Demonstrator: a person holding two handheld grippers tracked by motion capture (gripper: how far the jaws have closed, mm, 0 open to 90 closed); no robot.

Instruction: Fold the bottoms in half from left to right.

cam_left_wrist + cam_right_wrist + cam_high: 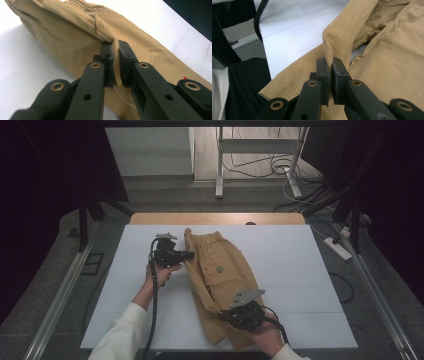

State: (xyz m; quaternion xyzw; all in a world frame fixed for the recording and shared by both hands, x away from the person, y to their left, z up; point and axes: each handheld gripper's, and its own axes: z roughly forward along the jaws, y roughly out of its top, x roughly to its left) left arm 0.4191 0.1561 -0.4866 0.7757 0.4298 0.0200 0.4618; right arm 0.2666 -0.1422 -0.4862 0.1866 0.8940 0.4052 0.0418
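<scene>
Tan shorts (220, 275) lie lengthwise on the white table (300, 270), waistband at the far end. My left gripper (189, 255) holds their left edge near the waist; in the left gripper view its jaws are shut on a fold of the tan fabric (75, 37) at the seam, gripper (114, 53). My right gripper (225, 316) grips the near hem; in the right gripper view its jaws pinch a raised ridge of cloth (337, 37), gripper (330, 65), which stands up from the table.
A wooden strip (217, 218) borders the table's far edge. Beyond it stand a metal frame's legs (219, 175) and loose cables (280, 170) on the floor. A power strip (338, 248) lies right of the table. White surface lies to both sides of the shorts.
</scene>
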